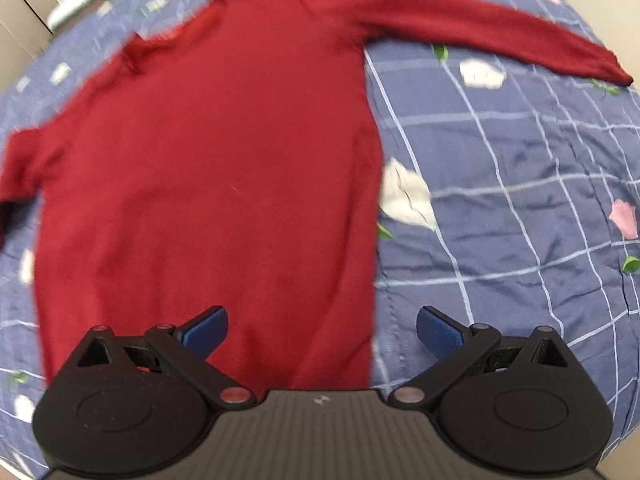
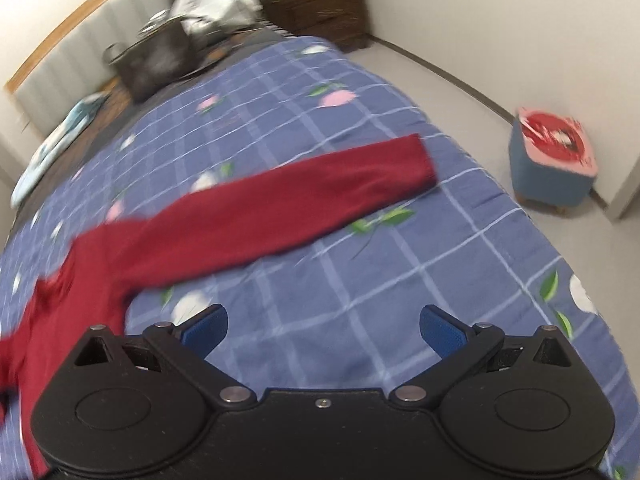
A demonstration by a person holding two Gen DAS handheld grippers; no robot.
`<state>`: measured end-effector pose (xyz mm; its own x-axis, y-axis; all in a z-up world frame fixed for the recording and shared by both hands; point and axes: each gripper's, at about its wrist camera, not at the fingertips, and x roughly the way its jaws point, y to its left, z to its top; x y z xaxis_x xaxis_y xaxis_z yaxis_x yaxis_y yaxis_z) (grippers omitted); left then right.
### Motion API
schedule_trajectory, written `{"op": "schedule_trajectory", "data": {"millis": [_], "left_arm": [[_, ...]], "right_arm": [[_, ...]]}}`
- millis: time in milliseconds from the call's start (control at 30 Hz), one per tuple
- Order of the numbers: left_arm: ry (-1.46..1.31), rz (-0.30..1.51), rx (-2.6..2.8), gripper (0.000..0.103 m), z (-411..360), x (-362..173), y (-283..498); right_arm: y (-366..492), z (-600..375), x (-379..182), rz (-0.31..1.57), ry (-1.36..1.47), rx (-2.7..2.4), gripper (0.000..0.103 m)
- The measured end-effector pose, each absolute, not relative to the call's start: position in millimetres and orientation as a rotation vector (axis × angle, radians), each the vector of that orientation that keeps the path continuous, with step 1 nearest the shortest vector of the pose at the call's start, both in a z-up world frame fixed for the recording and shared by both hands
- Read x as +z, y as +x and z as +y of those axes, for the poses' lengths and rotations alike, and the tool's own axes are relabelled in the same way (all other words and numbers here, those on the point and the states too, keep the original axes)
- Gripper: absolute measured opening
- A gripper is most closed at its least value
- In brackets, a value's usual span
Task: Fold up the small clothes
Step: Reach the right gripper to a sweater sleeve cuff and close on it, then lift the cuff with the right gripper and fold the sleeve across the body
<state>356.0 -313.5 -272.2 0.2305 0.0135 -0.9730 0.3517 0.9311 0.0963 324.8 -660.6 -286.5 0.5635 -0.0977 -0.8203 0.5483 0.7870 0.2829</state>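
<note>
A dark red long-sleeved sweater (image 1: 208, 168) lies flat on a blue checked bedspread (image 1: 500, 160), its right sleeve (image 1: 500, 36) stretched out toward the upper right. My left gripper (image 1: 322, 330) hovers open over the sweater's lower hem, near its right side edge, holding nothing. In the right wrist view the same sleeve (image 2: 288, 204) runs diagonally across the bedspread (image 2: 360, 300), and the sweater body (image 2: 52, 320) fills the lower left. My right gripper (image 2: 323, 330) is open above bare bedspread, just below and right of the armpit.
A dark bag (image 2: 160, 60) and a white bundle (image 2: 216, 4) sit at the head of the bed by a padded headboard. A small blue stool (image 2: 552, 160) with a red and pink top stands on the floor to the right. The bed's right edge drops to the grey floor.
</note>
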Motion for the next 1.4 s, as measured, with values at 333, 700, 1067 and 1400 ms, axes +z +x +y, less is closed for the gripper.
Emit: {"op": "schedule_trajectory", "data": {"millis": [333, 700, 1067, 1400], "left_arm": [[0.265, 1.467, -0.436, 0.102, -353, -298, 332], [0.184, 1.476, -0.453, 0.102, -365, -268, 340], [0.083, 1.347, -0.246, 0.102, -318, -208, 382], [-0.02, 1.262, -0.064, 0.102, -244, -161, 392]], "right_arm": [[386, -737, -338, 0.866, 0.677, -0.55, 0.092], [420, -779, -359, 0.858, 0.79, -0.735, 0.042], [432, -745, -289, 0.812, 0.593, -0.597, 0.006], [465, -661, -179, 0.698, 0.238, -0.329, 0.006]]}}
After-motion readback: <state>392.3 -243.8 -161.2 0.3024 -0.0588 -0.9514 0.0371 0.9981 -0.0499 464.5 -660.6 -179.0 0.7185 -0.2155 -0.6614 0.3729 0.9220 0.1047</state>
